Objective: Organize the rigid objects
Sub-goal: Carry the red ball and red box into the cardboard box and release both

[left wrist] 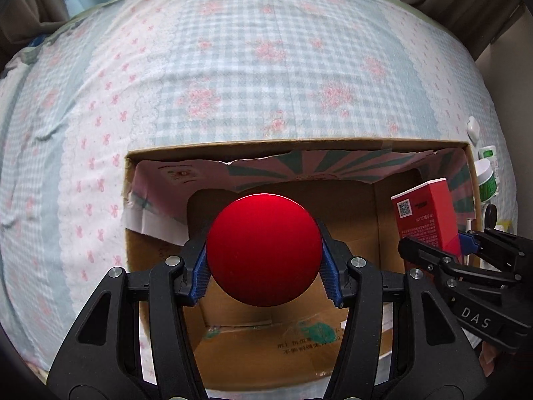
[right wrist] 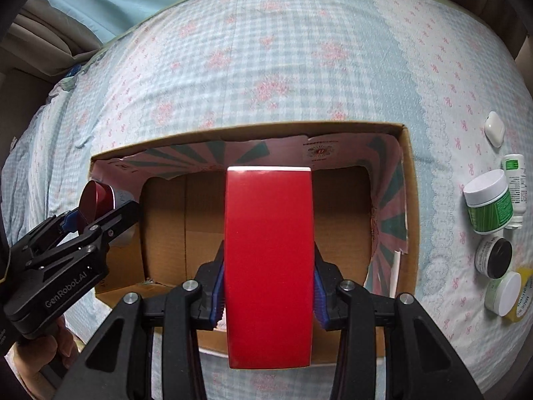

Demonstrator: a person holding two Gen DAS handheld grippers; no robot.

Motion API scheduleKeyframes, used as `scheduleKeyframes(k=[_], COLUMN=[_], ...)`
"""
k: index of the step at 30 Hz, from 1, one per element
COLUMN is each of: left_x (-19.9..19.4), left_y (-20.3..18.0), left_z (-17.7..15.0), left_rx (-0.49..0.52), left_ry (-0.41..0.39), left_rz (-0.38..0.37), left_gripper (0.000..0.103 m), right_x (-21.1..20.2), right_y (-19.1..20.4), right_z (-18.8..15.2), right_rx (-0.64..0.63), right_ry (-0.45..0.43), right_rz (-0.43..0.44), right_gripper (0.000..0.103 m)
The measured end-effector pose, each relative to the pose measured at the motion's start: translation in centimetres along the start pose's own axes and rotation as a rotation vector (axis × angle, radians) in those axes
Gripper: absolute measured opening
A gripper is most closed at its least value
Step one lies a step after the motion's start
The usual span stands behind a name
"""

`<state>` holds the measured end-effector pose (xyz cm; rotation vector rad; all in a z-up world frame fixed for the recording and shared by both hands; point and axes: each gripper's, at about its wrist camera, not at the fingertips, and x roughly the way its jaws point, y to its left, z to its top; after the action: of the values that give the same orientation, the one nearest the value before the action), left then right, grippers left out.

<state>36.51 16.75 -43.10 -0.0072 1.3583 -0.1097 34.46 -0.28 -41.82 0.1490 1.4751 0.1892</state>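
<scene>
The left hand-held gripper (left wrist: 265, 260) is clamped on a red-capped jar (left wrist: 264, 249); the right hand-held gripper (right wrist: 268, 281) is pinching a red carton (right wrist: 268, 260), long axis running 12 to 6 o'clock. Both loads are held directly over the open cardboard box (right wrist: 409, 180) on the bed (right wrist: 266, 66). Remaining jars (right wrist: 488, 206) are seen at 3 o'clock, beside the box.

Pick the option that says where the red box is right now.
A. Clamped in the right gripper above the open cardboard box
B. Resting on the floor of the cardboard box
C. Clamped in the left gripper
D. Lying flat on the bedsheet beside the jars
A: the right gripper has its blue pads pressed on both sides of the red box, over the cardboard box.
</scene>
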Motion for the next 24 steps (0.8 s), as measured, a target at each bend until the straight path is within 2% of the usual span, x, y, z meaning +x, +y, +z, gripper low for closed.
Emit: scheduleKeyframes(k=[3,7,12,14,15,16,17,18,24], left_x=[3.3,5.5,5.1,4.4,3.9,3.4,2.9,2.6,1.4], left_y=[-0.6,-0.9,-1.2,-1.2,-1.2,-1.1,-1.0,-1.0,-1.2], left_z=[0.3,0.2,0.6,0.9,1.1,1.3,1.5,1.5,1.3], left_rx=[-0.006,0.002,0.017,0.011,0.006,-0.001,-0.01,-0.014,-0.001], left_ry=[0.069,0.104,0.097,0.088,0.078,0.075,0.058,0.051,0.048], left_rz=[-0.018,-0.015,-0.015,0.013,0.015,0.0,-0.026,-0.038,-0.026], left_gripper=[0.051,0.051,0.051,0.056,0.083,0.101,0.103,0.103,0.103], right_x=[2.4,4.2,4.3,4.0,3.8,3.5,3.3,3.2,2.6], right_y=[0.0,-0.1,0.0,0.2,0.1,0.0,0.0,0.1,1.1], right_z=[-0.2,-0.8,-0.7,-0.8,-0.9,-1.1,-1.3,-1.6,-3.7], right_rx=[-0.031,-0.065,-0.105,-0.116,-0.118,-0.114,-0.113,-0.121,-0.204], right_ry=[0.027,0.051,0.044,0.023,0.01,-0.004,-0.004,0.003,-0.016], right_rz=[0.002,-0.009,-0.017,-0.024,-0.016,0.002,0.01,0.062,0.021], right_gripper=[0.039,0.039,0.039,0.039,0.043,0.05,0.083,0.103,0.103])
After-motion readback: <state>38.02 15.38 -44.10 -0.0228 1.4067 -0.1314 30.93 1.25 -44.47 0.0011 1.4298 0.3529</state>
